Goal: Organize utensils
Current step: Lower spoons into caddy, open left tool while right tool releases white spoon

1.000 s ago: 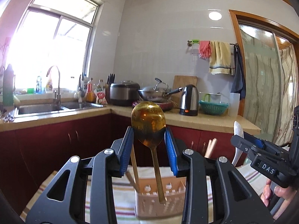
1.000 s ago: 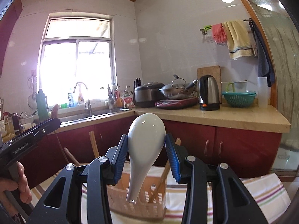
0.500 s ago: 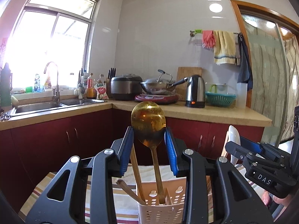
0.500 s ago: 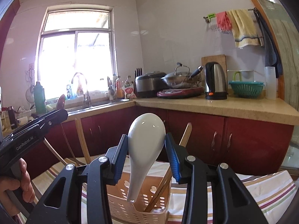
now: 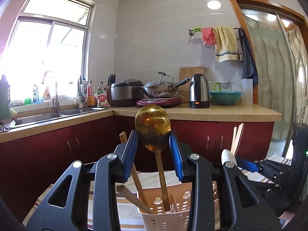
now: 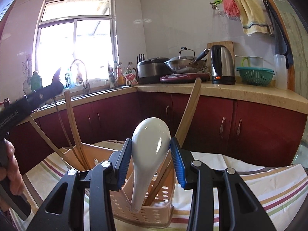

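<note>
A golden metal spoon (image 5: 153, 123) stands bowl up, my left gripper (image 5: 153, 135) shut on its neck. Its handle reaches down into a beige perforated utensil basket (image 5: 163, 219), beside wooden chopsticks (image 5: 137, 179). My right gripper (image 6: 151, 150) is shut on a white ceramic spoon (image 6: 150, 144), bowl up, whose handle tip hangs at the basket (image 6: 154, 213); whether it is inside I cannot tell. More chopsticks (image 6: 187, 115) lean out of the basket. The right gripper (image 5: 242, 162) shows at the left view's right edge, the left gripper (image 6: 52, 89) at the right view's left.
The basket stands on a striped cloth (image 6: 259, 184). A person's hand (image 6: 10, 169) grips the left tool. Behind run red cabinets and a counter (image 5: 221, 113) with a kettle (image 5: 199, 90), a wok, a rice cooker and a sink (image 5: 38, 115).
Both grippers have sunk toward the basket, which now looks larger and nearer. The golden spoon's handle has gone down into it, and the white spoon's tip has dropped to its rim.
</note>
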